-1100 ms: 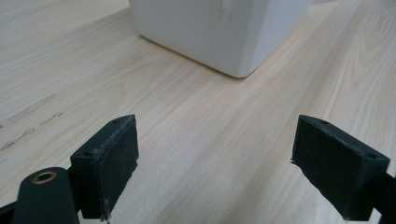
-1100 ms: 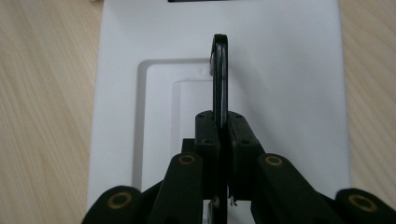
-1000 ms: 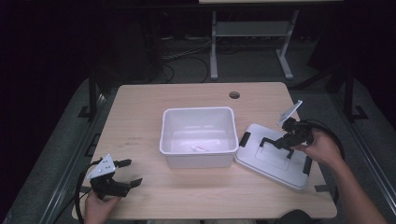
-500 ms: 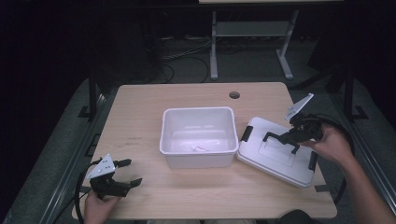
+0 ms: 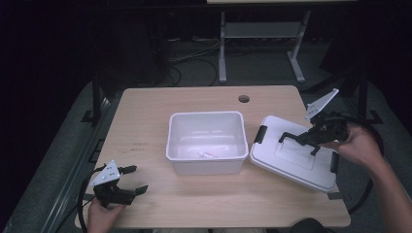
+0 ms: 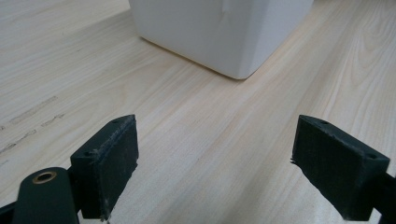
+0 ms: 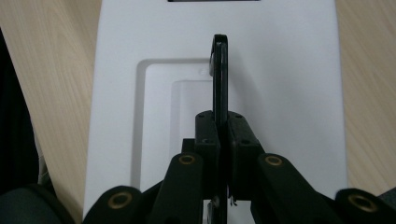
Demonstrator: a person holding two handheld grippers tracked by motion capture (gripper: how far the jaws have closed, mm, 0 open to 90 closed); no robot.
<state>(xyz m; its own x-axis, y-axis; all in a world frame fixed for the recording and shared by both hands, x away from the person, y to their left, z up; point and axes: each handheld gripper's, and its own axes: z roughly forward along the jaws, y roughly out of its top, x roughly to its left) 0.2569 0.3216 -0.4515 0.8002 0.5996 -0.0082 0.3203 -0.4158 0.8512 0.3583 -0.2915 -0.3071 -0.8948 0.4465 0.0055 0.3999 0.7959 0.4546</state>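
Desk (image 5: pixel 145 121): light wood, with a small round hole (image 5: pixel 244 98) near its far edge.

Bin (image 5: pixel 206 141): an open white plastic container at the middle of the desk, standing upright. A small pale item (image 5: pixel 208 155) lies on its floor; what it is cannot be told.

Lid (image 5: pixel 291 151): white, with black clips at its edges. It sits just right of the bin, its far end raised so it tilts, its near right corner down by the desk edge.

Lid handle (image 7: pixel 220 70): a thin black bar standing up from the recessed middle of the lid.

Right tongs (image 5: pixel 297 140): held in the person's right hand (image 5: pixel 357 145) above the lid, clenched on the lid handle. The right gripper view shows both pads pressed flat against the bar.

Left tongs (image 5: pixel 133 179): released, jaws spread wide with nothing between them. They rest low at the near left corner of the desk, well apart from the bin, pointing toward its corner.
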